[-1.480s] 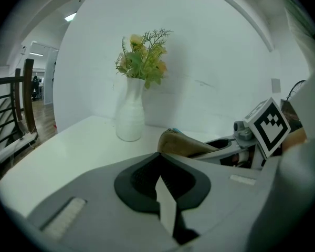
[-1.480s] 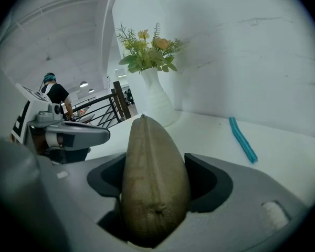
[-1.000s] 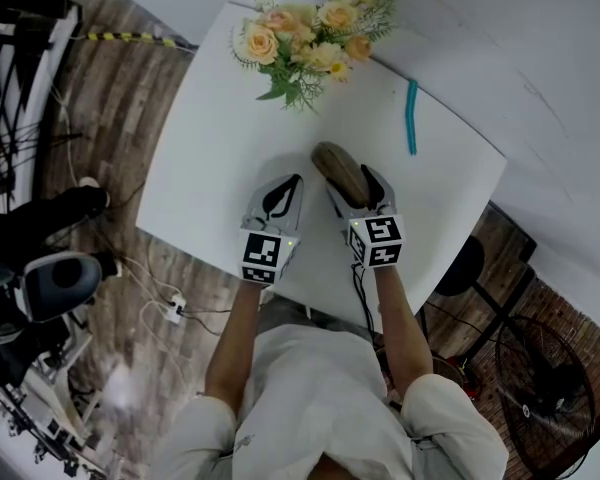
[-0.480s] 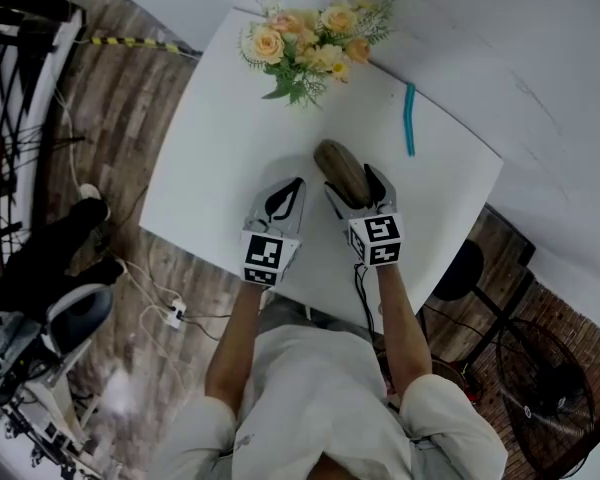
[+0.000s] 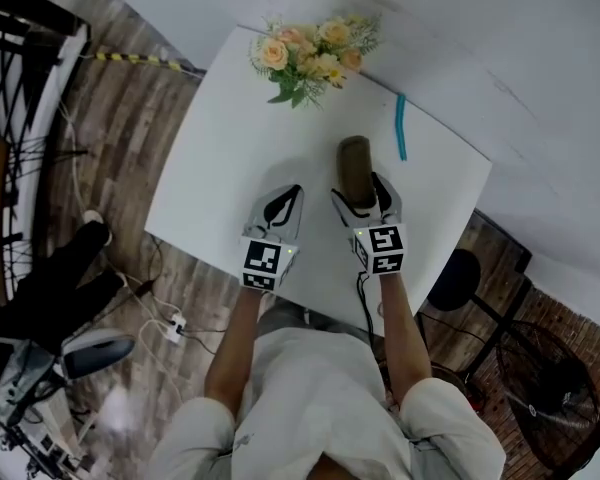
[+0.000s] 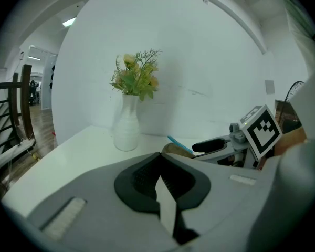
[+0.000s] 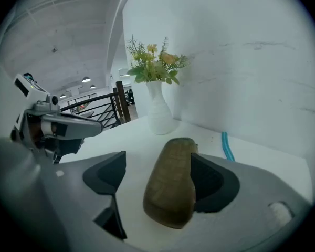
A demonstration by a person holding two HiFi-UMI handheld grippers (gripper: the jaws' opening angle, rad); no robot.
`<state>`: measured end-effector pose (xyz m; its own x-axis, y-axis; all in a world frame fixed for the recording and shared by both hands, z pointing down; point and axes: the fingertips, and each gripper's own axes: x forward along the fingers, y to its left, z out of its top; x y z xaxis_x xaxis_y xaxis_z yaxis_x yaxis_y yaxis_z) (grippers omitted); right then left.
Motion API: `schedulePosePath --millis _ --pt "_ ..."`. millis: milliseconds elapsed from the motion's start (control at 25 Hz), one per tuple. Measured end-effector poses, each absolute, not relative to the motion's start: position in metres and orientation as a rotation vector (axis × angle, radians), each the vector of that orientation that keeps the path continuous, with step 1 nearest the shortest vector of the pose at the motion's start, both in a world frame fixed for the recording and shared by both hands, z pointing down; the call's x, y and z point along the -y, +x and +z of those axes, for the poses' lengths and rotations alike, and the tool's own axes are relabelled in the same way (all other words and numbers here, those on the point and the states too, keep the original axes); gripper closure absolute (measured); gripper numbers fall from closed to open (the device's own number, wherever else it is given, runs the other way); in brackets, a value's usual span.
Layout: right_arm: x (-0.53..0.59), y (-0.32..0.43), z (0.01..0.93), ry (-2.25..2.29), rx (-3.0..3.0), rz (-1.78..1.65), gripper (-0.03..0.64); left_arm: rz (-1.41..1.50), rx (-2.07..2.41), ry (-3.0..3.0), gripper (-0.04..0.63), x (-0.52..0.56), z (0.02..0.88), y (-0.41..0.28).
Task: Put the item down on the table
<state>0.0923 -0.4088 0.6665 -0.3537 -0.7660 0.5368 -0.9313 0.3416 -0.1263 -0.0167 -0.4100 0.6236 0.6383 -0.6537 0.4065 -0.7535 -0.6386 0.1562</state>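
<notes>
A brown oblong item (image 5: 356,168) lies on the white table (image 5: 220,158). In the right gripper view the item (image 7: 173,182) sits between the jaws, against the right-hand pad (image 7: 215,182), with a clear gap to the left-hand one. My right gripper (image 5: 363,192) (image 7: 158,178) has just been opening and stands open around the item. My left gripper (image 5: 290,194) (image 6: 160,181) hovers beside it to the left, pads together with nothing between them.
A white vase of flowers (image 5: 310,50) (image 7: 158,114) stands at the table's far edge near the wall. A teal stick (image 5: 401,126) (image 7: 227,145) lies at the far right. A dark stool (image 5: 455,278) and a fan (image 5: 550,388) stand on the floor to the right, cables (image 5: 170,318) to the left.
The right jaws have spread, leaving a gap beside the brown item. The item now points straight away from me instead of slanting left. Both grippers have lifted slightly.
</notes>
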Motion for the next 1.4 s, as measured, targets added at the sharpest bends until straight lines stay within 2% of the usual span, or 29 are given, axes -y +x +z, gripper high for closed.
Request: schedulePosePath --millis 120,240,360,480,920,1400 --pt "0.401 0.092 0.653 1.517 2.237 0.567 0.235 0.434 1.12 2.571 0.575 0.405 0.613 -0.016" --pt "0.39 0.09 0.637 1.543 2.256 0.533 0.274 0.42 1.108 2.595 0.575 0.398 0.603 -0.015" --pt "0.38 0.091 0.614 1.594 2.274 0.472 0.375 0.4 1.094 2.624 0.575 0.392 0.589 -0.015" --pt "0.368 0.092 0.592 1.645 2.289 0.419 0.447 0.386 1.077 2.653 0.575 0.383 0.577 -0.015" --pt "0.317 0.092 0.554 1.725 2.279 0.343 0.606 0.352 1.021 2.727 0.575 0.346 0.547 -0.016" --pt "0.283 0.087 0.539 1.766 2.245 0.321 0.614 0.301 0.994 2.771 0.575 0.321 0.529 -0.019"
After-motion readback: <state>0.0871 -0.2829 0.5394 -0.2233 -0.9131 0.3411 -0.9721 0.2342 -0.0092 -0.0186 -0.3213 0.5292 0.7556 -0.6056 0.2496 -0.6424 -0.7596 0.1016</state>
